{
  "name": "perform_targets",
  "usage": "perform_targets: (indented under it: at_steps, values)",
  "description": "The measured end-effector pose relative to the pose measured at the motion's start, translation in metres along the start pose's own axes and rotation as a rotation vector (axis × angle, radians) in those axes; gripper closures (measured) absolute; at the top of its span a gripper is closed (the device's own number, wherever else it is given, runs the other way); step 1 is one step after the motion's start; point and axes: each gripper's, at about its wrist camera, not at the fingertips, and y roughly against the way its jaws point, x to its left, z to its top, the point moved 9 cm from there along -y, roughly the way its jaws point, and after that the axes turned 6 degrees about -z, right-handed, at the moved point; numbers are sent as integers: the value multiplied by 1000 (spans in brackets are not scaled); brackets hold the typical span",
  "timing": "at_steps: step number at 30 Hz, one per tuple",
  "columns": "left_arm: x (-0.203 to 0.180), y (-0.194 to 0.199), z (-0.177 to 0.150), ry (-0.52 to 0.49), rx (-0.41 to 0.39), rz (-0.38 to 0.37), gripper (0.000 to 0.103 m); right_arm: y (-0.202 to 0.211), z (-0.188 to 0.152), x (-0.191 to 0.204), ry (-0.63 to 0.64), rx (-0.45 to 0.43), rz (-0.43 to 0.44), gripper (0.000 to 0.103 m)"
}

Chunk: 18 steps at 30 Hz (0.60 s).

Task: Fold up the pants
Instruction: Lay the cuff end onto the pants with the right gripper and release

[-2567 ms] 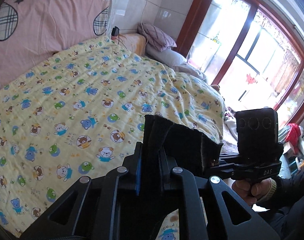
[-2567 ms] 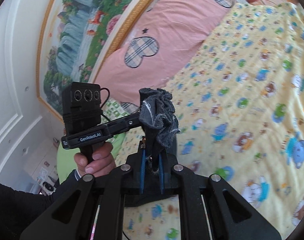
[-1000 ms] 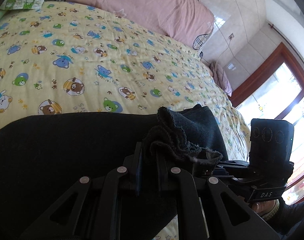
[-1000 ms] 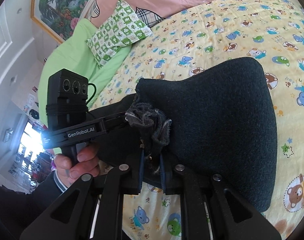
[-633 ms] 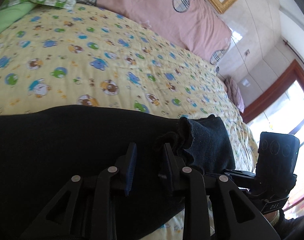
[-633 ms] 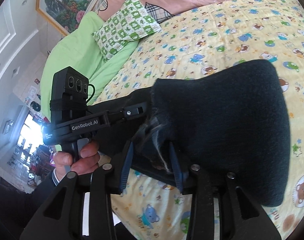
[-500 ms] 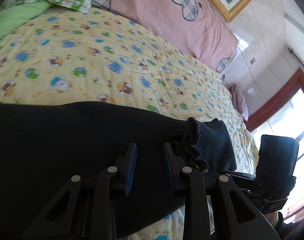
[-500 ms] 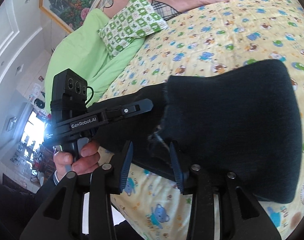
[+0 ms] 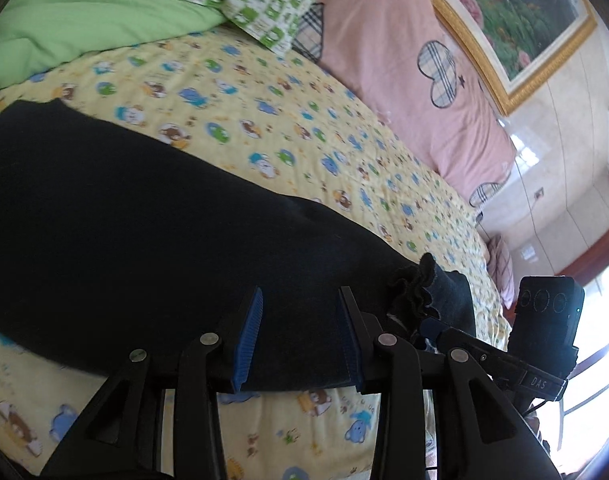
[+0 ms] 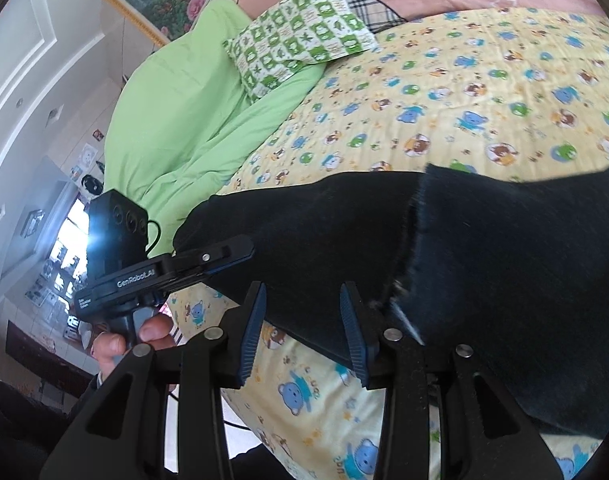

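Lying folded on the bedsheet (image 9: 288, 128), black pants (image 9: 144, 248), far end cropped; both grippers (image 9: 300, 344) (image 10: 302, 332) seemingly wide, empty.

The pants (image 9: 152, 216) are showing plain black against a yellow sheet (image 9: 304, 136) printed with bears; beside it are lying a green checked pillow (image 10: 300, 28) and a pink pillow (image 9: 408, 92) with plaid hearts.
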Motion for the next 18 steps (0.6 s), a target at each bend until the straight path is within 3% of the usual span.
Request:
perform_targets:
  at_steps: [8, 13, 18]
  values:
    - [31, 53, -3, 54, -90, 87, 65, -19, 7, 20, 36, 29, 19, 63]
    - [50, 85, -9, 89, -139, 154, 65, -32, 10, 35, 61, 47, 36, 55]
    - [73, 106, -16, 155, -170, 190, 63, -49, 16, 55, 101, 73, 56, 55]
